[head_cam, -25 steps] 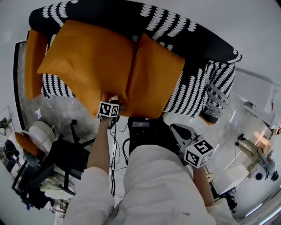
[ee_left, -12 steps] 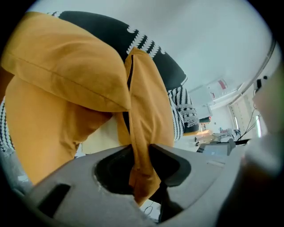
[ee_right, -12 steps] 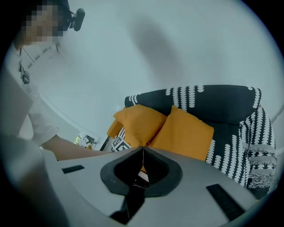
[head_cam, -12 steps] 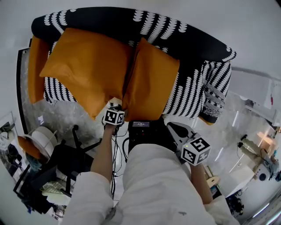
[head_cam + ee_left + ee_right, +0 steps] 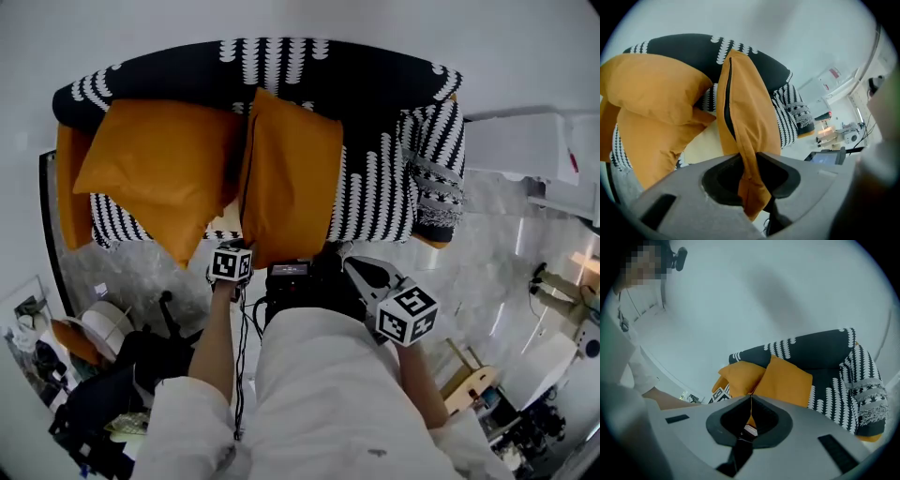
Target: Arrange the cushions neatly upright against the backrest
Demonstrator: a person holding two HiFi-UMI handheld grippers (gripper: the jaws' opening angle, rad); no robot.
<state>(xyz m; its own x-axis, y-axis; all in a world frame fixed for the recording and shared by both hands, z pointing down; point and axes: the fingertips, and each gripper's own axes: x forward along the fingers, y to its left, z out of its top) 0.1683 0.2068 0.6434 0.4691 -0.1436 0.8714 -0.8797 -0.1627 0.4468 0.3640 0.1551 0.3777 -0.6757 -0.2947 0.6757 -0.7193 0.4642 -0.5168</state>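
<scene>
Two orange cushions lean on a black-and-white patterned sofa (image 5: 375, 103). The big left cushion (image 5: 155, 173) slumps against the backrest. The middle cushion (image 5: 286, 183) stands nearly on edge beside it. My left gripper (image 5: 239, 251) is at that middle cushion's lower front corner. Its jaws have just been closing, and the orange corner (image 5: 747, 140) is pinched between them in the left gripper (image 5: 749, 159) view. My right gripper (image 5: 352, 267) hangs in front of the sofa, close to my body, touching nothing. The right gripper (image 5: 751, 398) view shows its jaws shut and empty.
A third orange cushion (image 5: 67, 178) stands at the sofa's far left arm. On the floor at the left are a black chair (image 5: 141, 361) and a white spool (image 5: 108, 323). A white cabinet (image 5: 525, 150) stands right of the sofa, and a wooden stool (image 5: 469, 384) at lower right.
The left gripper has drawn back from between the two cushions and closed on the middle cushion's lower corner. The right gripper has shifted left. The head view has swung, so the sofa sits further left.
</scene>
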